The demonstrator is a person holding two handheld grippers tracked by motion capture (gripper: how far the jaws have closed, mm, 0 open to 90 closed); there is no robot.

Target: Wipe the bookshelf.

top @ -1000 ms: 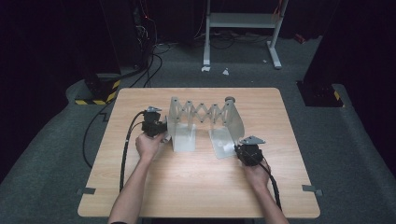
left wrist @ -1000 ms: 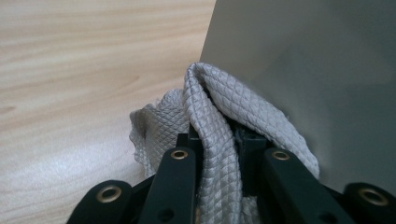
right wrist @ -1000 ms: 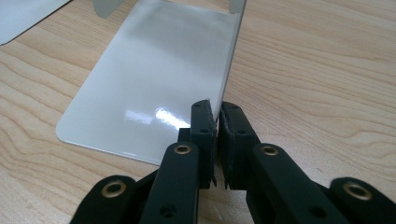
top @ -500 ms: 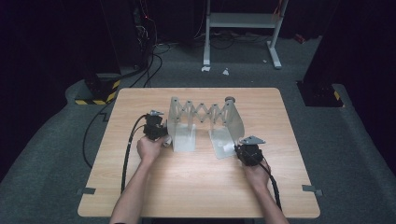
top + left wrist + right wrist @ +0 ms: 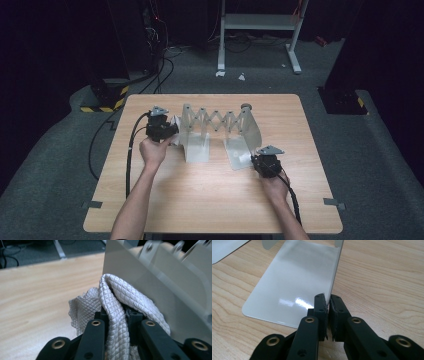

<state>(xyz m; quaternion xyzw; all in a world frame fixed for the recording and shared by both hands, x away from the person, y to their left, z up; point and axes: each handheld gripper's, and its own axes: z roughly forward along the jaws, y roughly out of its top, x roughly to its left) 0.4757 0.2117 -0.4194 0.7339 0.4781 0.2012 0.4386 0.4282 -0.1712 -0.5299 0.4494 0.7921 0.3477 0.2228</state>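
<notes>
I see the left hand-held gripper [image 5: 117, 322] clamped on a white cloth [image 5: 112, 300] against the expandable metal rack [image 5: 220, 131]; the right hand-held gripper [image 5: 328, 312] pinches the rack's base plate [image 5: 294, 282] edge on the tabletop [image 5: 200, 200].

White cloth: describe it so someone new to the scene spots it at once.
On the wooden table, find the grey metal expanding rack. At its left end plate, the left tool pinches the cloth: a crumpled, quilted white fabric, the one soft thing among hard metal.
</notes>
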